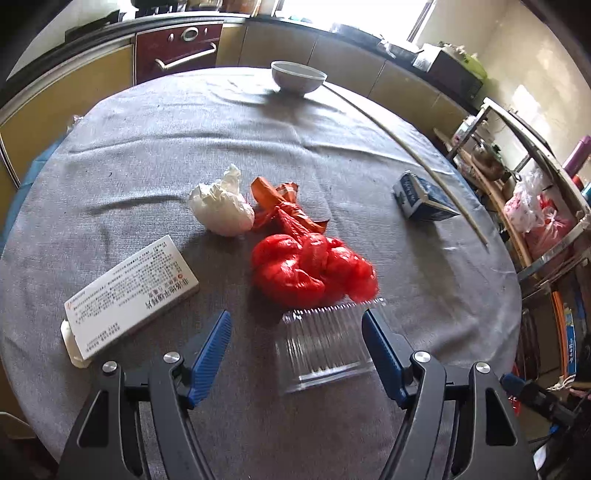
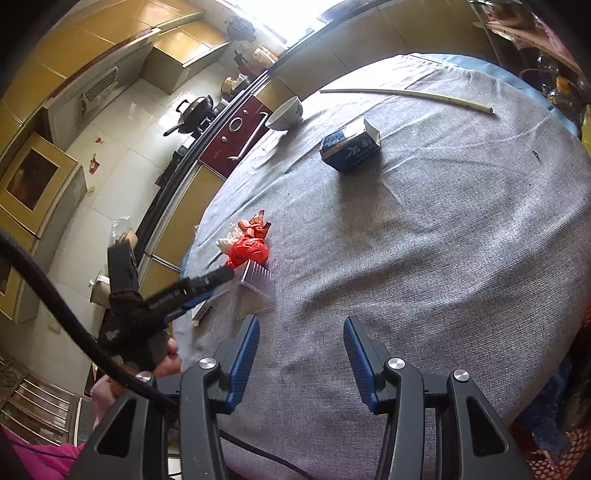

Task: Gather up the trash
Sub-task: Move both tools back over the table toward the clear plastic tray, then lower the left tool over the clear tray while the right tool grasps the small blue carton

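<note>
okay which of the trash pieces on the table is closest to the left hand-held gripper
The clear ridged plastic tray, lying between the left hand-held gripper fingers. The red bag, white wad and boxes lie farther off.

Home kitchen: wok (image 2: pixel 195 110) on stove, oven (image 1: pixel 177 51) (probably), cabinets (image 2: pixel 66 48).

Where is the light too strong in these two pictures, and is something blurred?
Left wrist view: the window is blown out white, and the red bag is smeared at its right edge. Right wrist view: the window glares; the tabletop is sharp, and straight edges bend near the rim.
</note>
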Demonstrator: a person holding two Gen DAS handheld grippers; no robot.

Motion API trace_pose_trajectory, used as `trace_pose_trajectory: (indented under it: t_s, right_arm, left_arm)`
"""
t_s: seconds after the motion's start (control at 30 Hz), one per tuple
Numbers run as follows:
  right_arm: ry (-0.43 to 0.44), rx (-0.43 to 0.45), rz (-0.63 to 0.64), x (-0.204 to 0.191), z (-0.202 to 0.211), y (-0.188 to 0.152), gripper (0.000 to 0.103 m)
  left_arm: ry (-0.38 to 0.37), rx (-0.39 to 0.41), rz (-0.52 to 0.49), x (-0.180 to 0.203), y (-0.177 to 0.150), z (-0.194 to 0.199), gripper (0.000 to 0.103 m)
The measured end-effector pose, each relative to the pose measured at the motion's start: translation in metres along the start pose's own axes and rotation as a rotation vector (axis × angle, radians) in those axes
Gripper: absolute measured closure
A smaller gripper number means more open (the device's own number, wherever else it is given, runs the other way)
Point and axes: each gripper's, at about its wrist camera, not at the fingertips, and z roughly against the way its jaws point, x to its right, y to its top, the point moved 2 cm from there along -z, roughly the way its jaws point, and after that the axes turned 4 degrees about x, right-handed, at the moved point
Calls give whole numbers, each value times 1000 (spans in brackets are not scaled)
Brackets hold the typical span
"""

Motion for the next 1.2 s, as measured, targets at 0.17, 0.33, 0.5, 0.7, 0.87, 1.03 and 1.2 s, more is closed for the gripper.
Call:
trace_pose_trajectory:
  t_s: [0.17, 0.33, 0.5, 0.7, 0.87, 1.03, 1.2]
  right_arm:
    - [12, 3, -7, 1, 2, -1, 52]
    - [19, 9, -2, -1, 5, -2, 52]
    - [23, 19, 8, -4, 12, -4, 52]
    - [27, 28, 2, 0, 18, -5, 52]
    - [47, 19, -20, 3, 14, -7, 52]
    - [43, 20, -5, 2, 16, -7, 52]
    - [38, 22, -37, 12, 17, -6, 52]
  left_arm:
    - [-14, 18, -40, 6, -15, 14, 29]
    - [-29, 21, -66, 7, -30, 22, 28]
    - [-11, -34, -134, 14, -54, 25, 28]
    - [-17, -19, -183, 20, -63, 44, 28]
    - [-76, 13, -174, 27, -43, 51, 27]
    - [-116, -39, -315, 43, -40, 34, 24]
    - [-237, -87, -480, 48, -38, 25, 24]
